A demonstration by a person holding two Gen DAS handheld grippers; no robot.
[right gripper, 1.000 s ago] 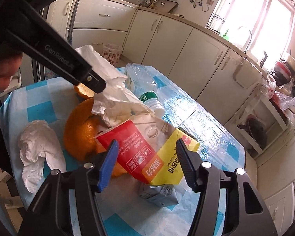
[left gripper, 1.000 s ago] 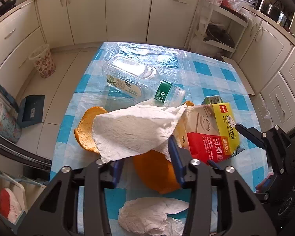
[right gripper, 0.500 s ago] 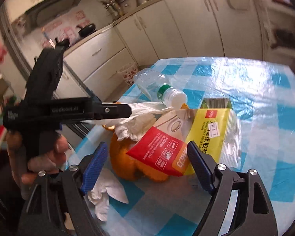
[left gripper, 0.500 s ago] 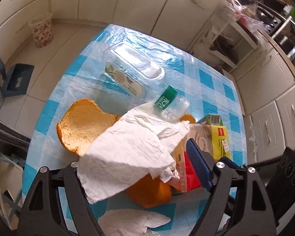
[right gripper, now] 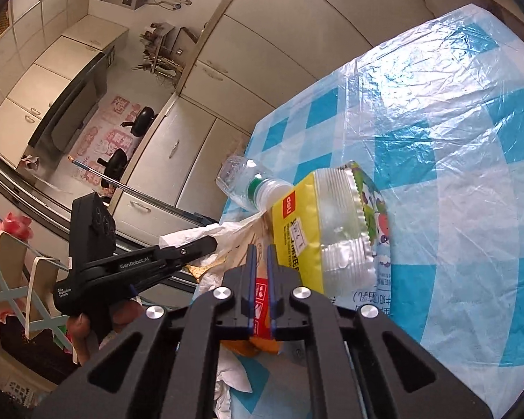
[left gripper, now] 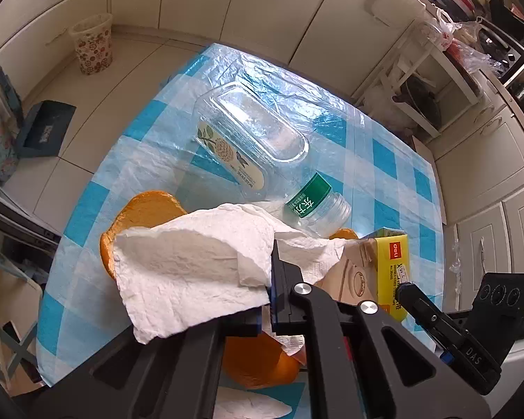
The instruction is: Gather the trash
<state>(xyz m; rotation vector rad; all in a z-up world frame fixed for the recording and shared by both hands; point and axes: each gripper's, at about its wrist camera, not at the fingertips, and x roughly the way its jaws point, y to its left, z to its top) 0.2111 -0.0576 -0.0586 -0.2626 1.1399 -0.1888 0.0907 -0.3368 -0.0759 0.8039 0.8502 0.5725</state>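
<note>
Paper towel (left gripper: 192, 265): white, crumpled sheet, held raised above the counter (left gripper: 384, 160); one edge is pinched between the fingers of the left gripper (left gripper: 267, 296), which are pressed together on it. The sheet is draped to the left of the fingers and hangs over an orange peel (left gripper: 143, 209).

Red-and-yellow packet (right gripper: 297, 223): flat plastic pouch with a clear window; its red end is clamped between the fingers of the right gripper (right gripper: 260, 279), which are closed to a narrow slit on it. The right gripper is seen rolled sideways, the counter appearing steeply tilted in its view. The packet is also seen in the left wrist view (left gripper: 391, 262), just right of the towel.

Left gripper, from the right wrist view (right gripper: 192, 248): held level, pointing toward the packet; the person's hand (right gripper: 87, 328) is wrapped round its handle.

Plastic bottle (left gripper: 314, 206): clear, green-labelled, lying on its side just beyond the towel and packet.

Clear plastic container (left gripper: 251, 139): lying farther back on the counter, beside the bottle.

Second orange peel (left gripper: 255, 363): below the left fingers, near the counter's front edge; a second white tissue (left gripper: 248, 405) lies in front of it.

Counter covering: blue-and-white check cloth under clear plastic film.

Floral waste bin (left gripper: 92, 43): standing on the floor, well apart from the counter.
</note>
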